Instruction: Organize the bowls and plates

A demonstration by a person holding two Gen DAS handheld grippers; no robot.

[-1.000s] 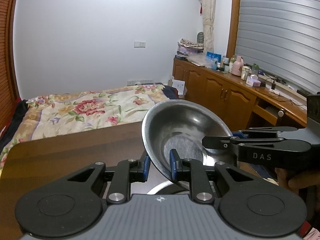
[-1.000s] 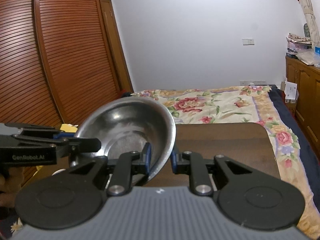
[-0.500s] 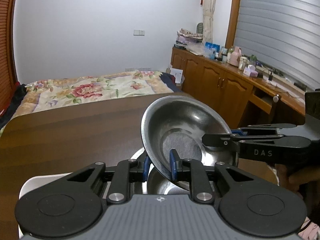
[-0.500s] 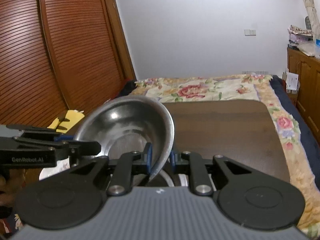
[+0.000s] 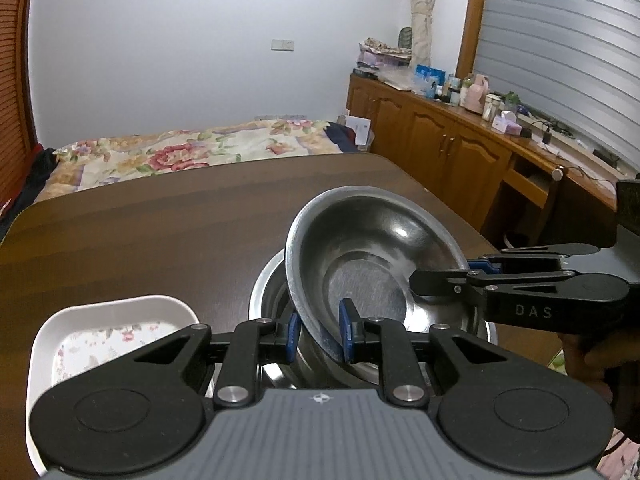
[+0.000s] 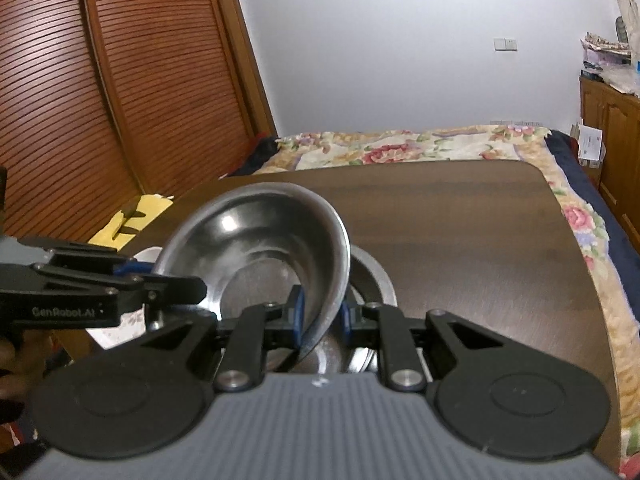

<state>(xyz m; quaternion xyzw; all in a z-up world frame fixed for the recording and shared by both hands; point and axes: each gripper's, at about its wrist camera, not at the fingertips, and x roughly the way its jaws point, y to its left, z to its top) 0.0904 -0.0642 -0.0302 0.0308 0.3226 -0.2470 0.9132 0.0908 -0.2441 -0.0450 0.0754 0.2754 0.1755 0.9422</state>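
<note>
"DAS", "GenRobot.AI" on tongs (image 5: pixel 532 311)

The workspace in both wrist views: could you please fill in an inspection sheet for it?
Surface: dark wooden table.
Job's things: steel bowl held tilted over a second steel bowl; white floral dish beside them.
Clutter: yellow paper at the table's edge.
Grippers: left gripper and right gripper each clamp the bowl's rim.
Cables: wires on the sideboard.
Surroundings: bed, slatted wardrobe.
</note>
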